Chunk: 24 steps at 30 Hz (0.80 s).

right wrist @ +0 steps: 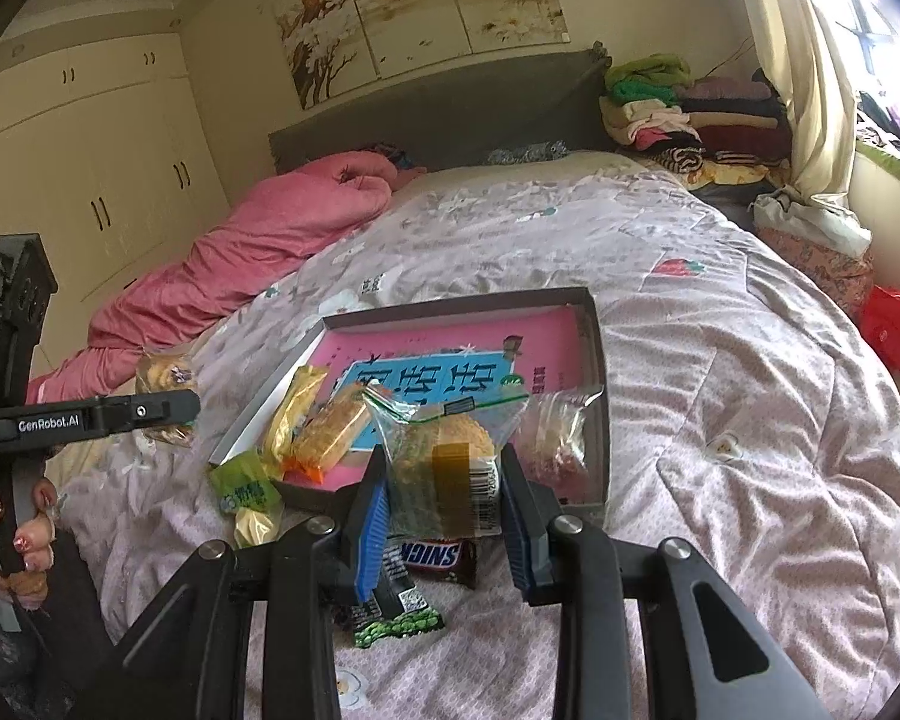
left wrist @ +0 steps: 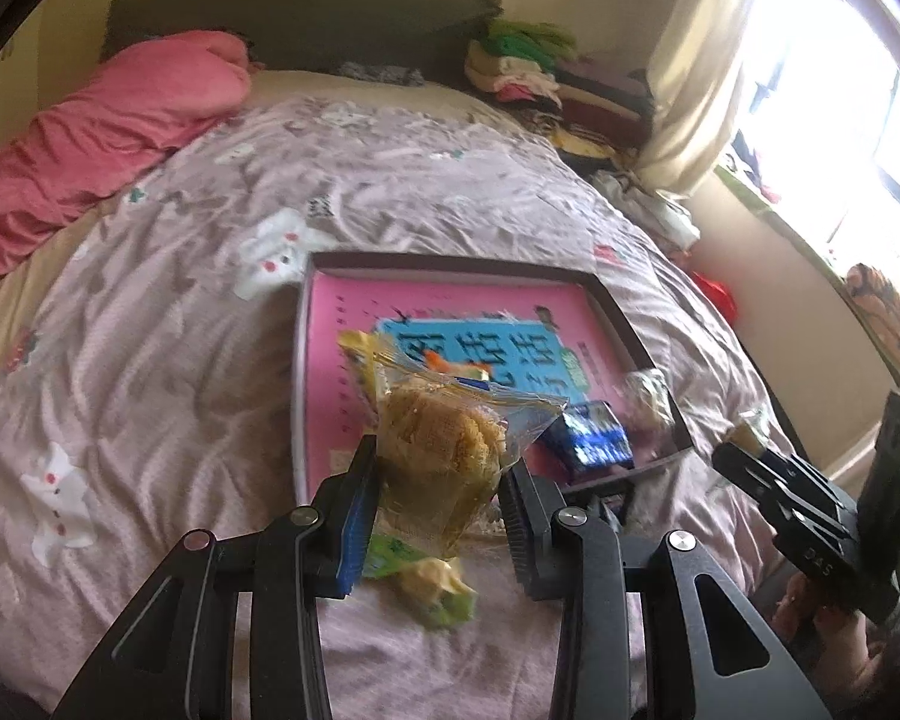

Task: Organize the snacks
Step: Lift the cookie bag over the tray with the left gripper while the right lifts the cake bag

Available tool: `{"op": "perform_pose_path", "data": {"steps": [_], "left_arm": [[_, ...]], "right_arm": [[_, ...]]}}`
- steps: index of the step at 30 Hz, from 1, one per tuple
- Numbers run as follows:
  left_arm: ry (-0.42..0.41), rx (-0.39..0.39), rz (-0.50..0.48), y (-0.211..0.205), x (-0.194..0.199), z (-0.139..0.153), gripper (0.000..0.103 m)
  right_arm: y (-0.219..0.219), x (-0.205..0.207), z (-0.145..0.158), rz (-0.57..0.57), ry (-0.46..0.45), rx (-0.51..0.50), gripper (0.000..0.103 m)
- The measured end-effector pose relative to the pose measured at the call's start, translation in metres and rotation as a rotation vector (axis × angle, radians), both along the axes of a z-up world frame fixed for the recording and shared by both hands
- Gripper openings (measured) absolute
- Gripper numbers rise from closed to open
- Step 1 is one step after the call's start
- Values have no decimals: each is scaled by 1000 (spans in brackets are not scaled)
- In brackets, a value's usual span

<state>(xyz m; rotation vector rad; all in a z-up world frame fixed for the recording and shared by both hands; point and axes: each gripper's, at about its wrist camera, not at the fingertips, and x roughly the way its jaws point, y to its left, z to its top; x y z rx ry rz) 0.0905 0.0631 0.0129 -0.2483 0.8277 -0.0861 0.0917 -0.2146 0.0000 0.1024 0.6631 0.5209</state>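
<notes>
A shallow grey box (right wrist: 597,360) with a pink book inside lies on the bed; it also shows in the left wrist view (left wrist: 624,324). My left gripper (left wrist: 441,498) is shut on a clear-wrapped round pastry (left wrist: 444,438), held above the box's near edge. My right gripper (right wrist: 444,495) is shut on a clear packet with a round cake (right wrist: 450,456), held over the box's near rim. Inside the box lie a yellow snack (right wrist: 294,408), an orange-wrapped cake (right wrist: 330,432) and a clear packet (right wrist: 555,438). A Snickers bar (right wrist: 435,558) and green packets (right wrist: 246,486) lie on the quilt.
The bed has a lilac printed quilt (right wrist: 720,360) and a pink duvet (right wrist: 258,252) at the far left. Folded clothes (right wrist: 690,114) are stacked by the headboard. A blue packet (left wrist: 594,435) lies in the box. A curtain and window are at the right.
</notes>
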Motion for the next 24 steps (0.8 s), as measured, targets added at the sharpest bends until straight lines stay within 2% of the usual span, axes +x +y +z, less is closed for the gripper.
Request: {"op": "perform_pose_path", "data": {"steps": [3,15,24], "left_arm": [[-8,17,25,6,4,2,39],[-2,-21,51,10,31,-7,39],[55,43,45,-3,52,-35,39]], "right_arm": [[-1,2,1,-7,-10,-4,34],[-9,17,5,-40,-27,12,34],[-9,26,1,-53,-21,9,34]]}}
